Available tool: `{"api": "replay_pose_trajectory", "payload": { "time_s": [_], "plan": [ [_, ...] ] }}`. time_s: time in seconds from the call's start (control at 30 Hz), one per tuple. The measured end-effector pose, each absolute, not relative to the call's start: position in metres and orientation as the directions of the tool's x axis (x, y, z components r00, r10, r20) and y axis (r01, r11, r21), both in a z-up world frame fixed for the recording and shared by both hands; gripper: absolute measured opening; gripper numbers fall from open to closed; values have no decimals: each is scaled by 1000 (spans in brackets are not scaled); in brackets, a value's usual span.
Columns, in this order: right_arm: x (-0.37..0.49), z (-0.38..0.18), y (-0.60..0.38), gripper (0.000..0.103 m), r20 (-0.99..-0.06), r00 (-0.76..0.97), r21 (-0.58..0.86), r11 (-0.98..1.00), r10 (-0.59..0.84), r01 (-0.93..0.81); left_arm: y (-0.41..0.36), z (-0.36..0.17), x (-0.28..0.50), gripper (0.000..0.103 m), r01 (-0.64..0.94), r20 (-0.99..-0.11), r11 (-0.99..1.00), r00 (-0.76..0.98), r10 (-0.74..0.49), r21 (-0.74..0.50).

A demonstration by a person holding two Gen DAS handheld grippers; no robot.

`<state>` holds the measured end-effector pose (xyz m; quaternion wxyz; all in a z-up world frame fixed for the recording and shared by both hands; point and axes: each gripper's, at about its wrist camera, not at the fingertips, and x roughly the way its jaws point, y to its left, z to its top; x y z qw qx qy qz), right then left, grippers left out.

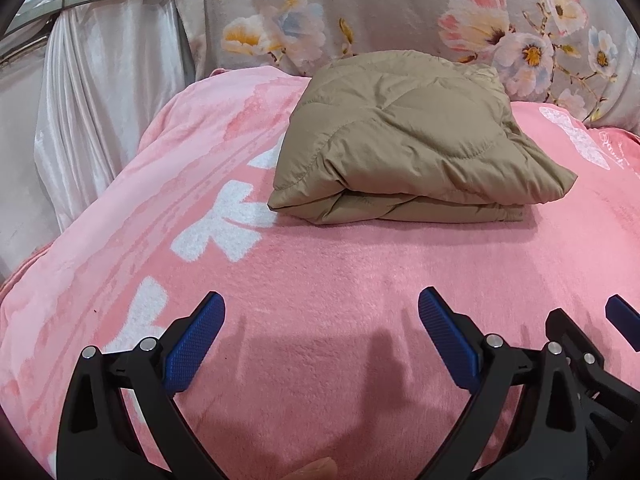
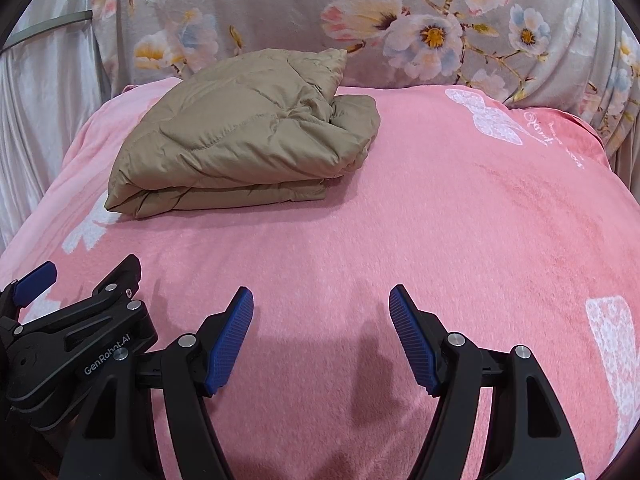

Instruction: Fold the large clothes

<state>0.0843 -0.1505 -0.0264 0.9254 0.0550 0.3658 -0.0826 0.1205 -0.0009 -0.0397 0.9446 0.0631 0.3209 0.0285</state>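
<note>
A tan quilted jacket (image 1: 404,140) (image 2: 248,136) lies folded into a thick stack on the pink blanket (image 1: 340,280) (image 2: 460,220), toward the far side of the bed. My left gripper (image 1: 322,308) hovers over the near part of the blanket, well short of the jacket, open with nothing between its blue pads. My right gripper (image 2: 322,300) hangs beside it, to the right of the jacket and nearer than it, also open and empty. Each gripper shows at the edge of the other's view.
A grey floral cover (image 1: 400,12) (image 2: 400,20) rises behind the bed. White satin curtain (image 1: 92,100) hangs at the left, past the blanket's edge. The blanket has white bow prints (image 1: 224,224). Bare pink blanket stretches to the right of the jacket.
</note>
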Motion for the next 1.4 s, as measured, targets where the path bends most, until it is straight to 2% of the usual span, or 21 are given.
{"api": "replay_pose_trajectory", "payload": {
  "time_s": [1.4],
  "plan": [
    [77,-29,-149,69,-699,706,38,980,-114,196,-2,-43,114,93,-21,-605,989,789,107,147]
  ]
}}
